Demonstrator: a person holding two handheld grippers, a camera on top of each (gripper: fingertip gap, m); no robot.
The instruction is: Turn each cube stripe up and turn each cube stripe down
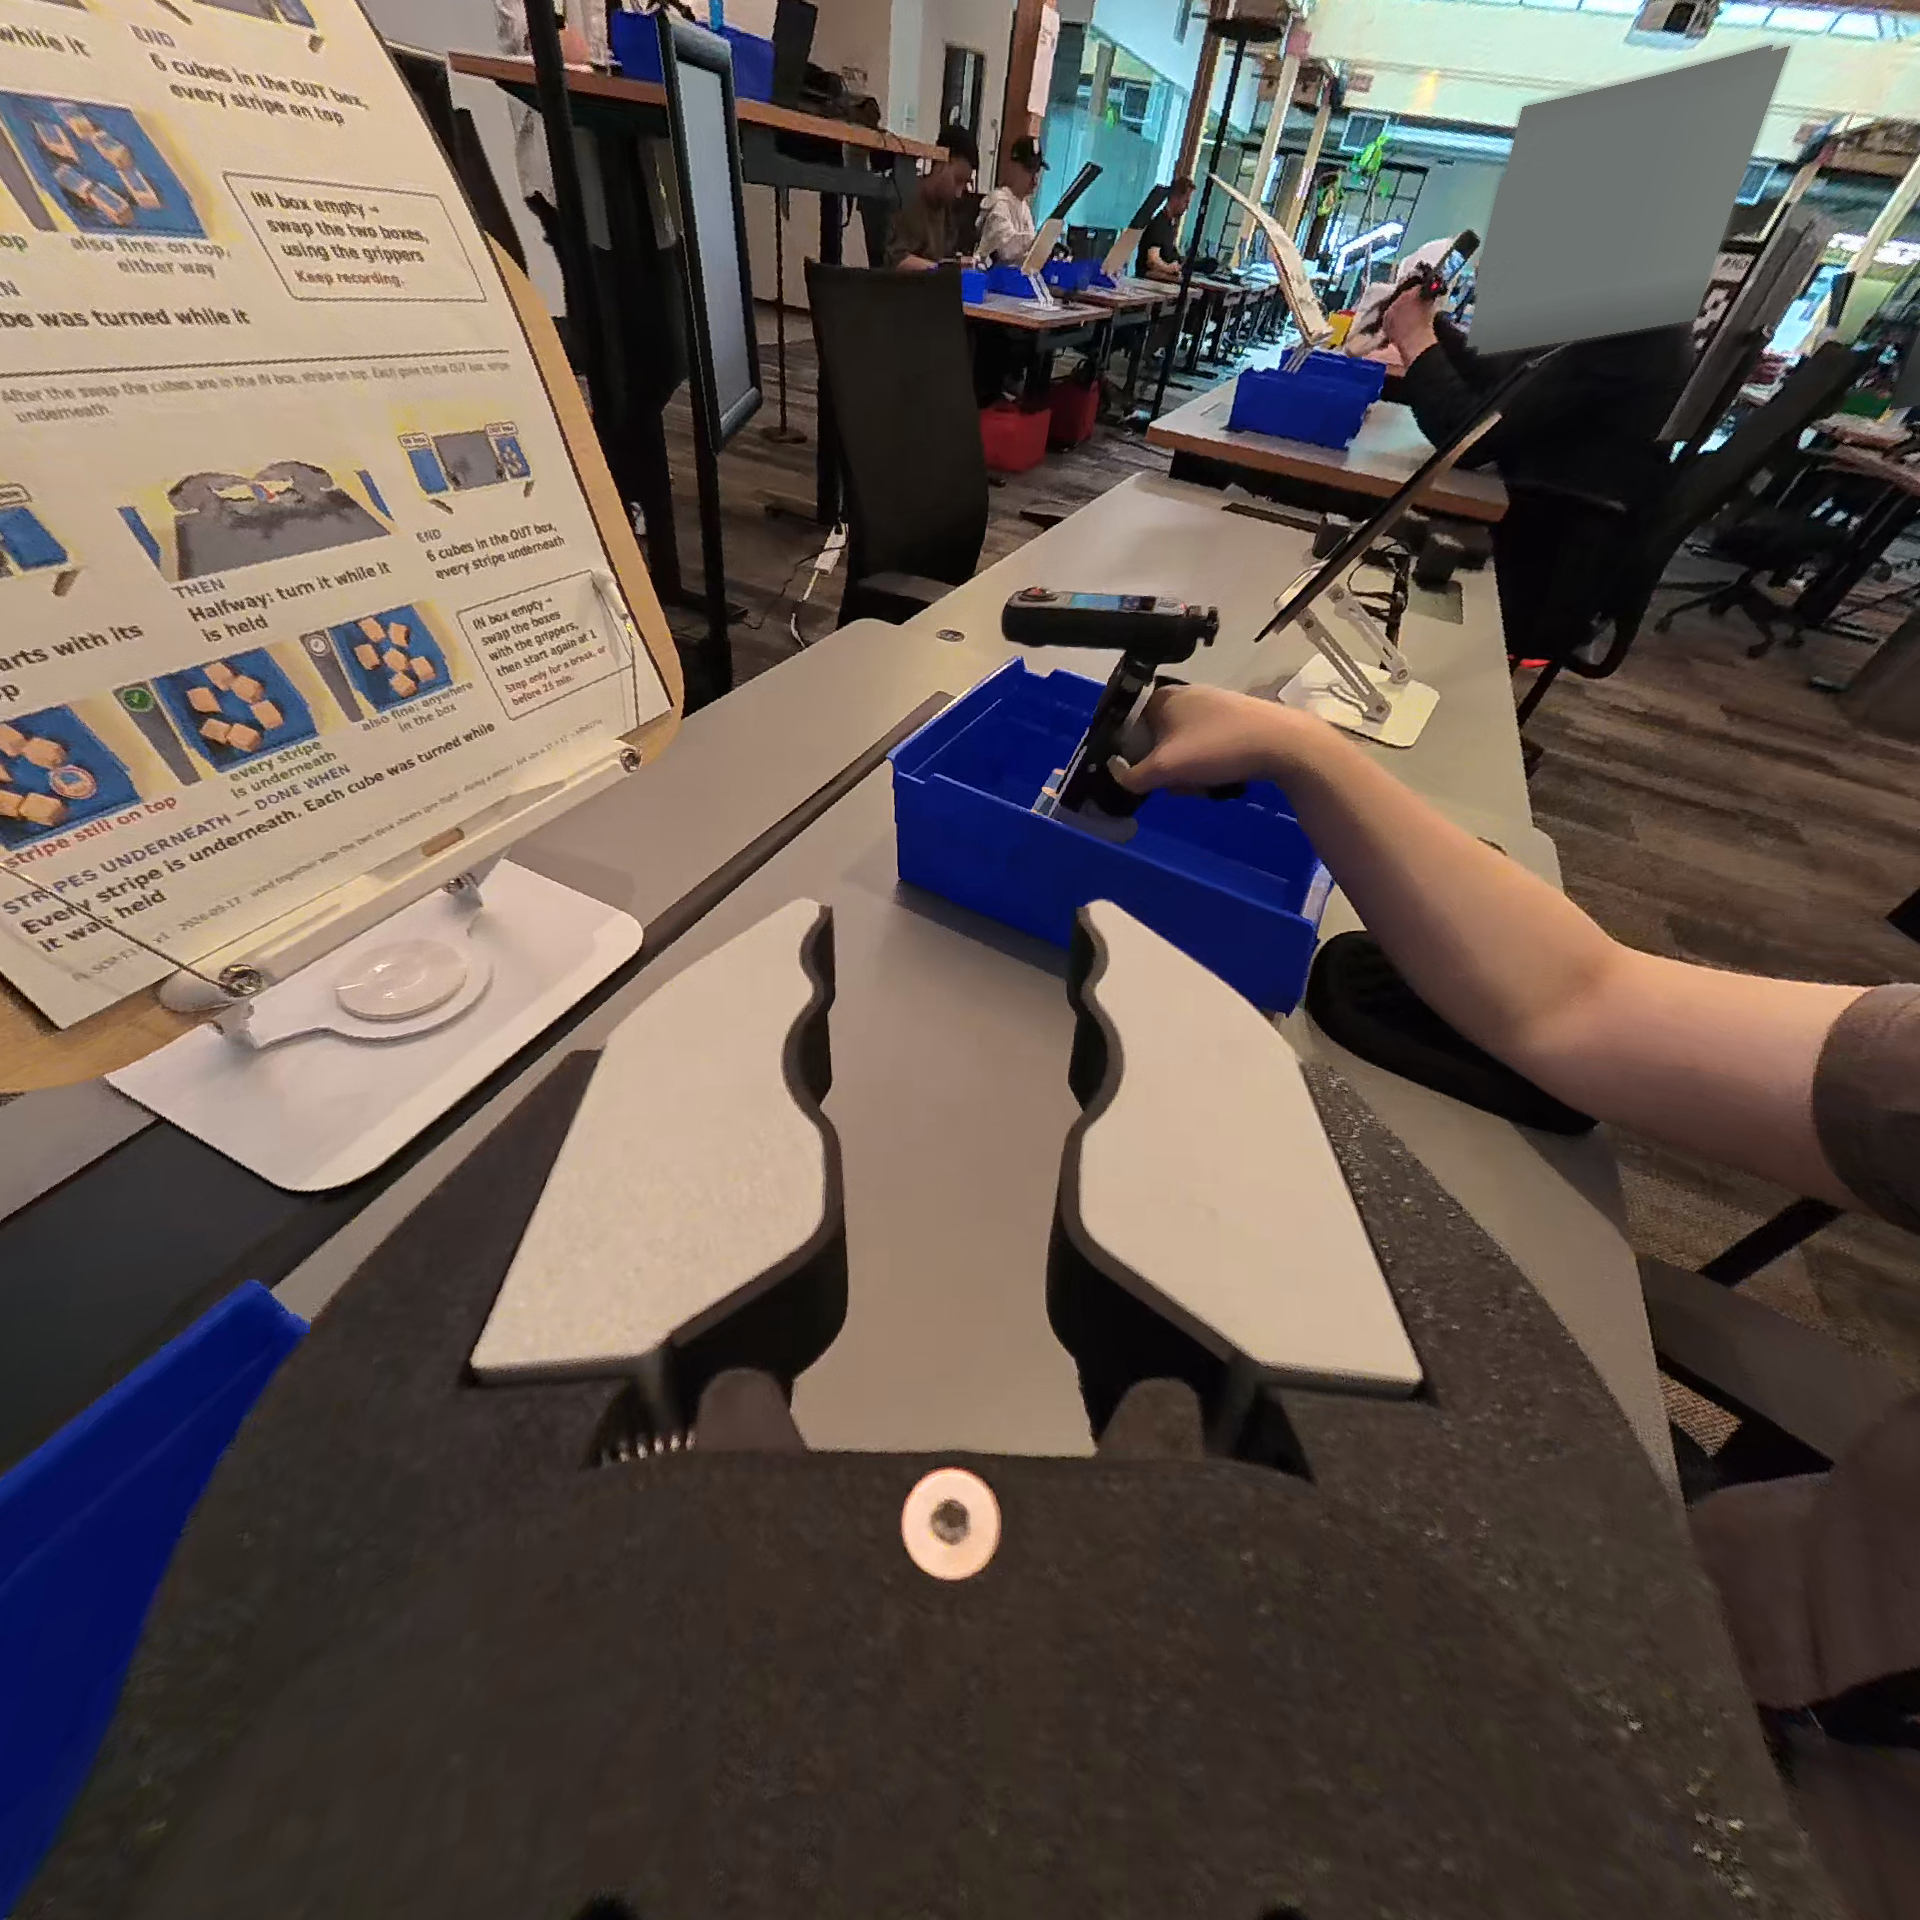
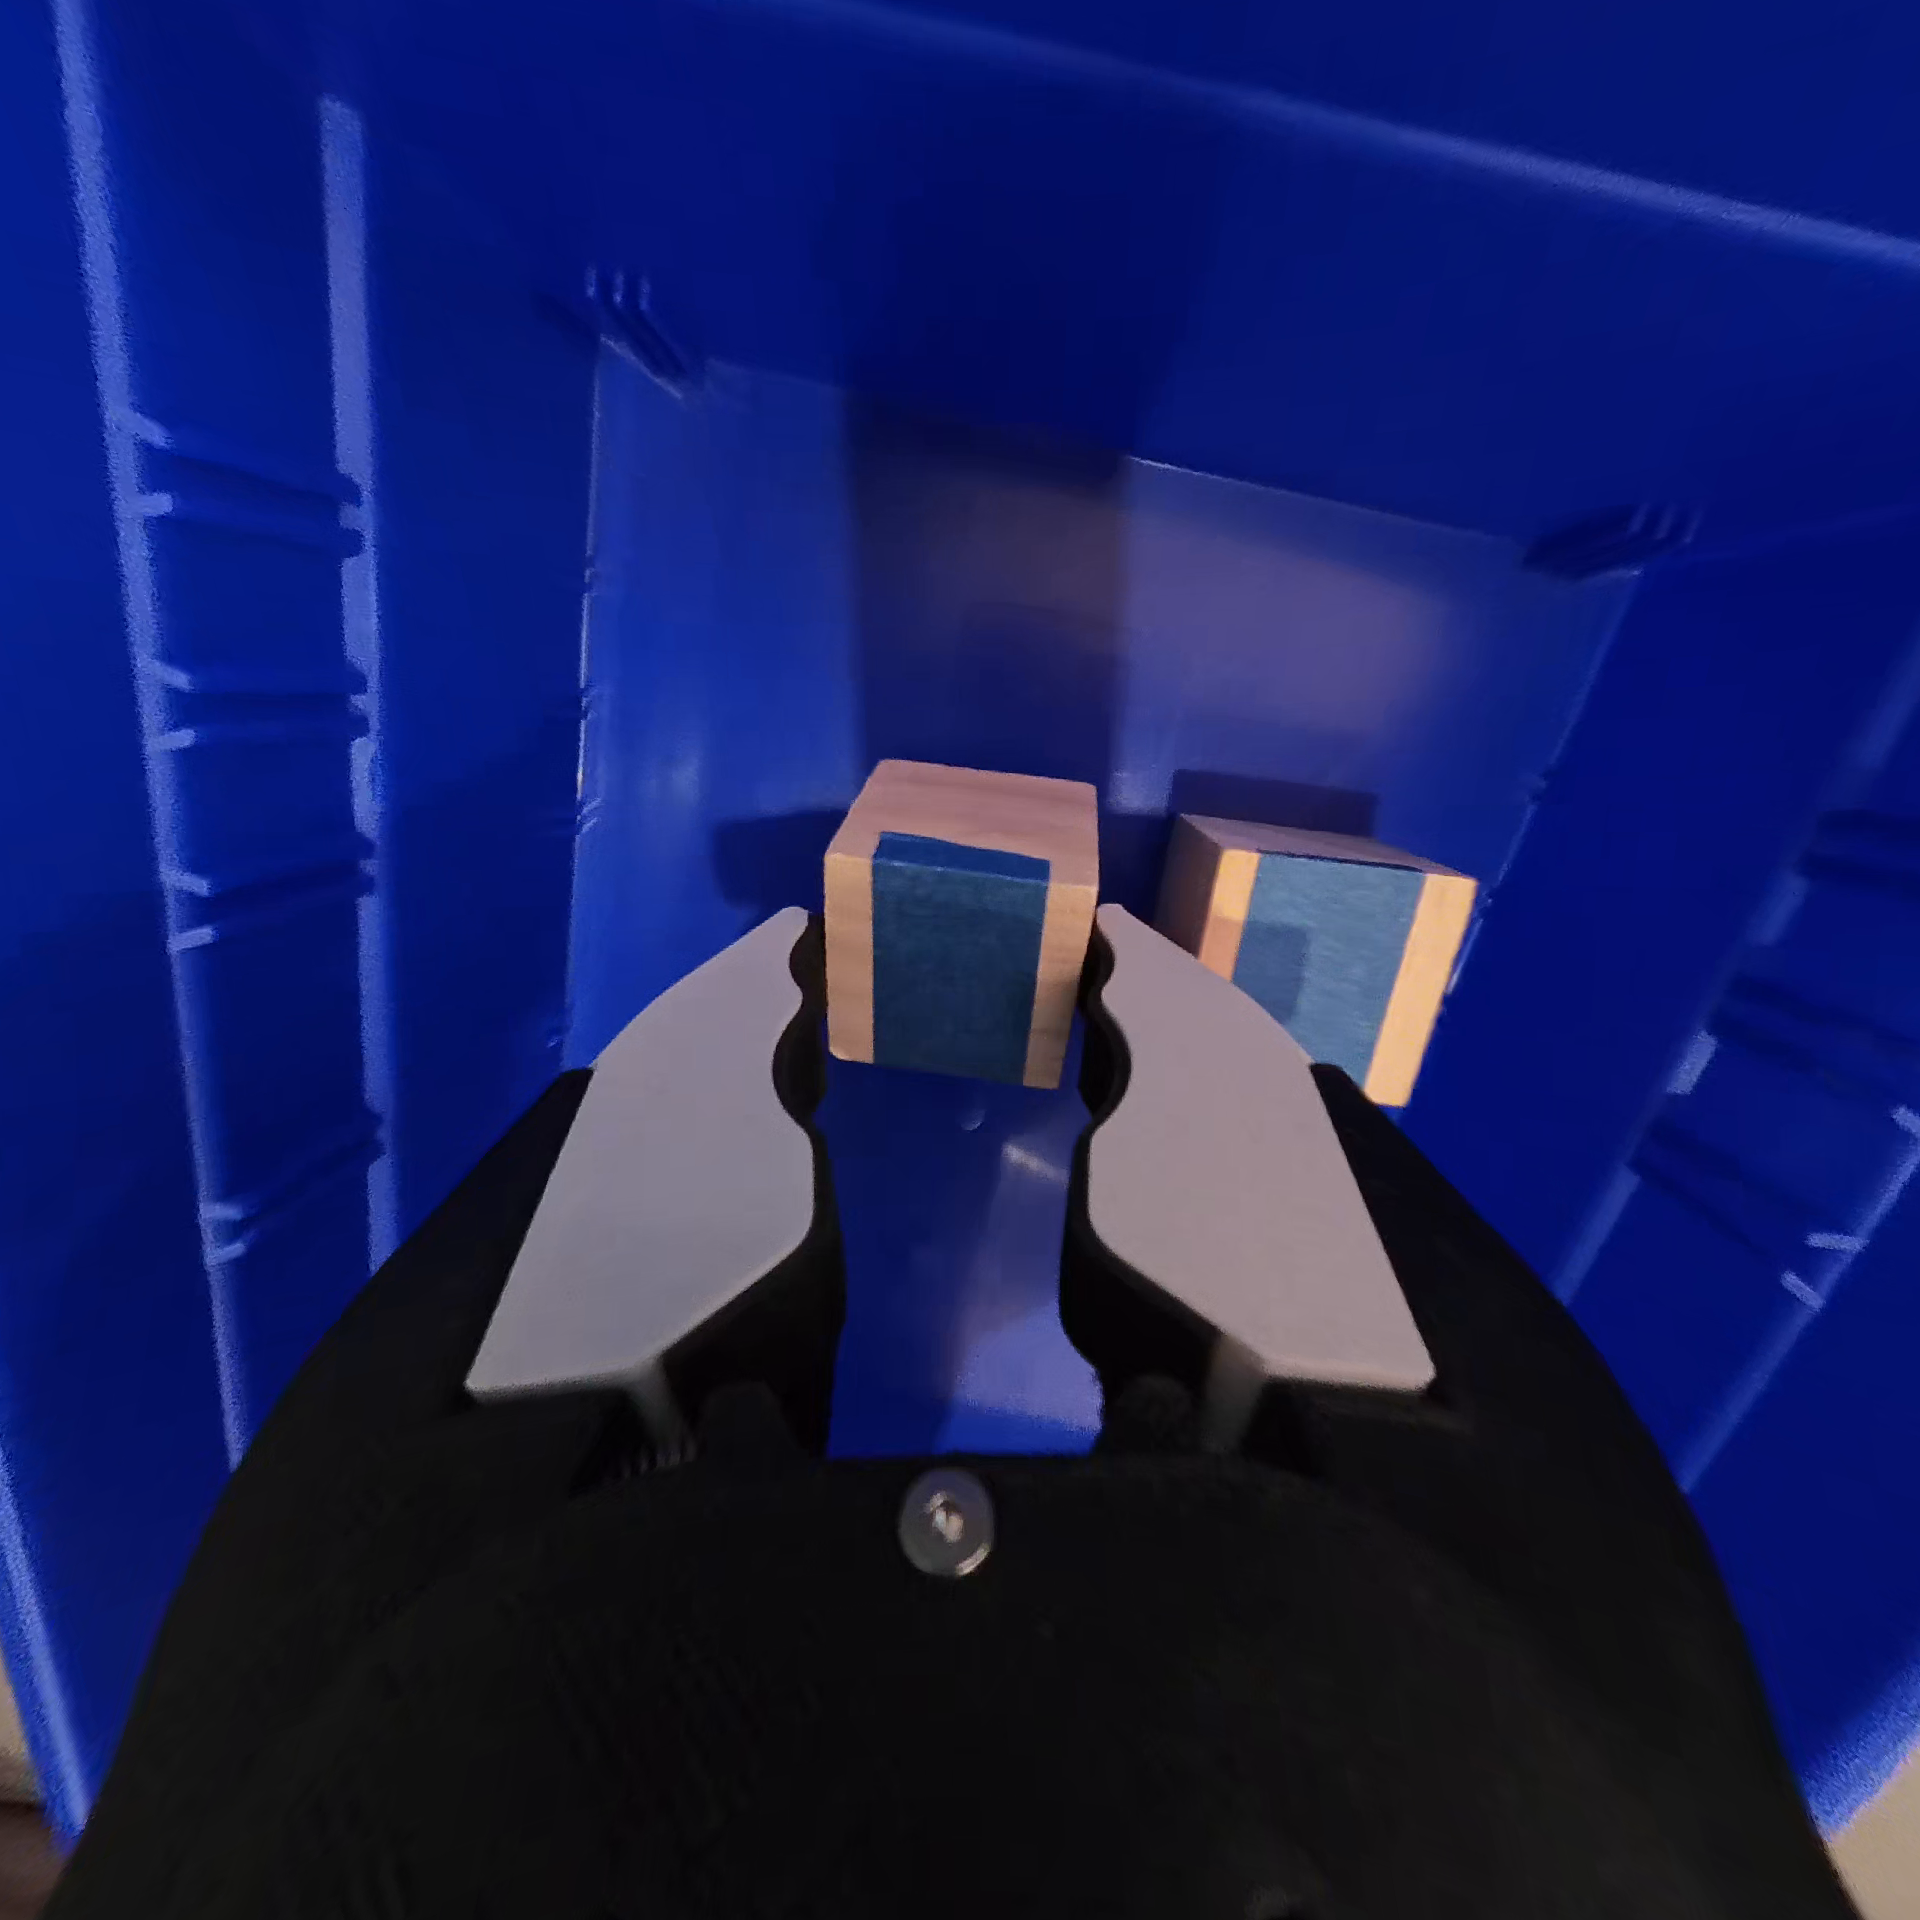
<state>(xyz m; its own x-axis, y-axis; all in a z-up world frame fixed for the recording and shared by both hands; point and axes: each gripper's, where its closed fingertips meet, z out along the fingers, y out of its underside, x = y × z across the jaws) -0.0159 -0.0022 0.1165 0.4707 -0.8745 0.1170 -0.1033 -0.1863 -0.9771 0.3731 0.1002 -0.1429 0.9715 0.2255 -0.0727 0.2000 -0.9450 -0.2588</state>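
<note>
In the right wrist view, my right gripper (image 2: 954, 925) reaches down into a blue box (image 2: 312, 727). Its fingertips press both sides of a wooden cube (image 2: 956, 956) whose blue stripe faces the camera. A second wooden cube (image 2: 1340, 966) sits just to its right on the box floor, stripe also facing the camera. In the left wrist view, my left gripper (image 1: 951, 935) is open and empty above the grey table (image 1: 727, 748). It points toward the blue box (image 1: 1039, 883), where the right gripper (image 1: 1081, 800) dips in, held by a hand (image 1: 1205, 743).
An instruction sheet on a white stand (image 1: 260, 468) stands at the left. A second blue box's edge (image 1: 104, 1507) shows at the lower left. A black wrist pad (image 1: 1423, 1039) lies right of the box. A tilted tablet stand (image 1: 1351, 665) sits behind it.
</note>
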